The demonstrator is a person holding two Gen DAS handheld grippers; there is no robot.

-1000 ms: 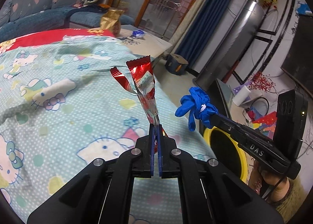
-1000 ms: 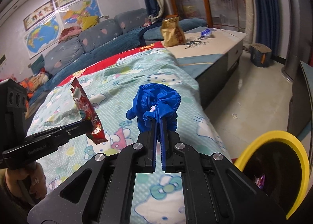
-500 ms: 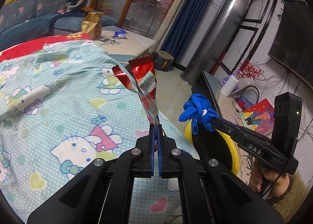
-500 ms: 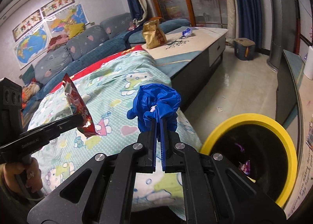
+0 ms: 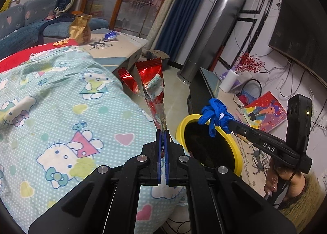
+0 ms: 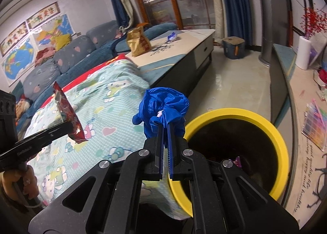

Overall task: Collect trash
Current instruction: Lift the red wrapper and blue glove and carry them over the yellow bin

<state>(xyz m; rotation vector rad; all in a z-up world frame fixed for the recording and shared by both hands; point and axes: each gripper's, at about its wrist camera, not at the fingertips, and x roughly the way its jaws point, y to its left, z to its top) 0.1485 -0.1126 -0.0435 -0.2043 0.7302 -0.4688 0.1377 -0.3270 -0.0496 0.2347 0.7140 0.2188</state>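
The bed [image 5: 61, 111], under its cartoon-cat cover, spreads to the left of both grippers and ends just below them. Beyond it a worktop [image 6: 184, 44] carries a gold bag [image 6: 138, 41] and a small blue packet [image 6: 172, 36]. Just ahead and to the right of the right gripper [image 6: 166, 126] stands a bin [image 6: 280, 142] with a yellow rim and a dark inside; a scrap of purple trash [image 6: 238, 161] lies in it. That gripper is clamped on a crumpled blue glove [image 6: 163, 107], which hangs at the bin's near rim. The left gripper [image 5: 162, 132] is pinched tight on a red wrapper [image 5: 152, 89], standing up from its tips, over the bed's edge and left of the bin.
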